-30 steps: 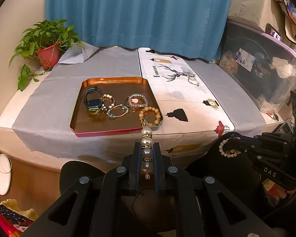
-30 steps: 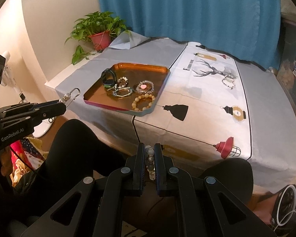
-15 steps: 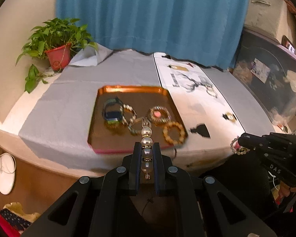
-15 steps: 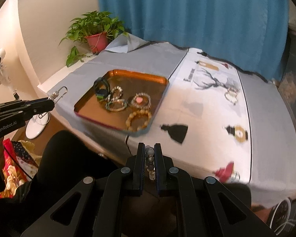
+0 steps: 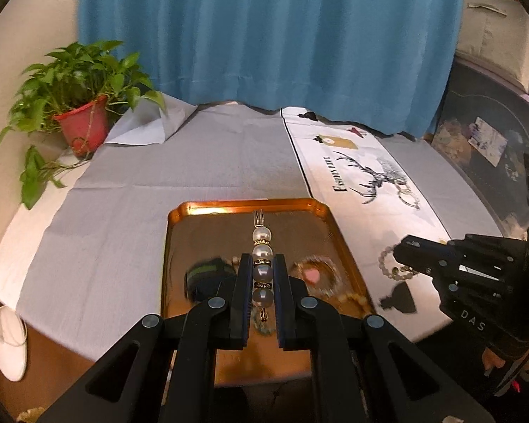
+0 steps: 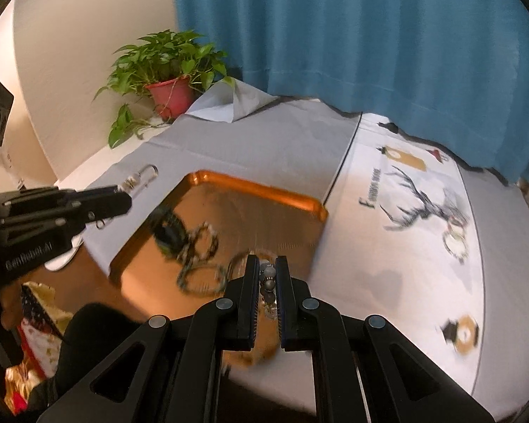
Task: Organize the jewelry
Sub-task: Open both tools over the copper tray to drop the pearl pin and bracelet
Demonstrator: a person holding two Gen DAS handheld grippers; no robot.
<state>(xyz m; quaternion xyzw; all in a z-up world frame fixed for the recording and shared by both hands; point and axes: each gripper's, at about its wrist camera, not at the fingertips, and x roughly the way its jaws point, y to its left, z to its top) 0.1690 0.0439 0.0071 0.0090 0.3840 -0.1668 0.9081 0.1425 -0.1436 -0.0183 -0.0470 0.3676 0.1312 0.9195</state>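
My left gripper [image 5: 262, 268] is shut on a pearl bead strand [image 5: 262, 246] with a metal clasp at its tip, held above the orange tray [image 5: 250, 206]. My right gripper [image 6: 266, 271] is shut on a bead bracelet [image 6: 268, 280], above the tray's near right corner; in the left wrist view the bracelet [image 5: 388, 262] hangs from its tip. The tray [image 6: 250, 183] holds a dark watch [image 5: 204, 276], a bracelet with a pink heart [image 5: 312, 275] and several other blurred bracelets. Another bracelet [image 6: 456, 238] lies on the deer print of the white cloth.
A potted plant [image 5: 84, 123] in a red pot stands at the table's far left corner. A blue curtain [image 5: 264, 35] hangs behind the table. A grey cloth [image 5: 158, 176] covers the left part, a printed white runner [image 6: 405, 229] the right. Boxes [image 5: 493, 148] stand at right.
Both grippers have moved forward and over the table, now above the tray. Each keeps its hold on its beads.
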